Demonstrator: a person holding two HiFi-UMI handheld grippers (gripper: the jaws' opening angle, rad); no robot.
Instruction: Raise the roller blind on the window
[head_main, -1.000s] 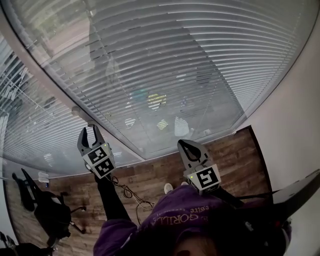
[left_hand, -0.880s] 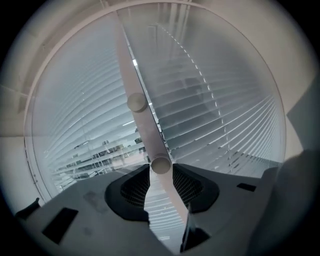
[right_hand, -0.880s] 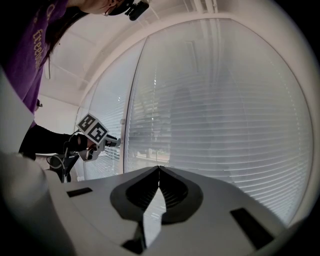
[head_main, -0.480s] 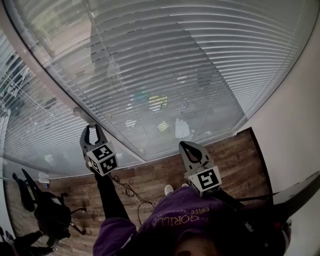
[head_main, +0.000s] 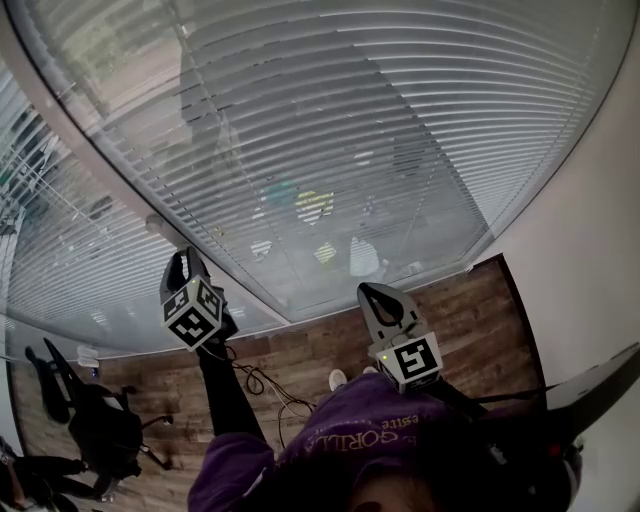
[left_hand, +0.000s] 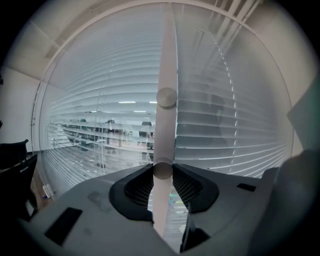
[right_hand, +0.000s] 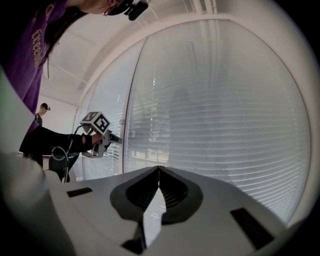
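The left tongs (head_main: 183, 260) are clenched on a round white knob (left_hand: 162, 170) that sticks out of the white frame post (left_hand: 168, 55) between 2 glass panes; both jaws press against its sides. A 2nd knob (left_hand: 166, 98) sits higher on the same post, apart from the tongs. The blind (head_main: 400, 120) hangs fully down behind the glass, its horizontal slats covering the pane to the bottom edge, where the glass meets the wooden floor (head_main: 480, 310). The right tongs (right_hand: 159, 168) are clenched shut with nothing between them, tips touching, held off the glass near the right pane's lower edge. A white wall (head_main: 610, 250) closes the right side just past that pane. On the floor a cable (head_main: 265, 385) trails near the person's feet, and black gear (head_main: 100, 430) stands at the left, well apart from both tongs.
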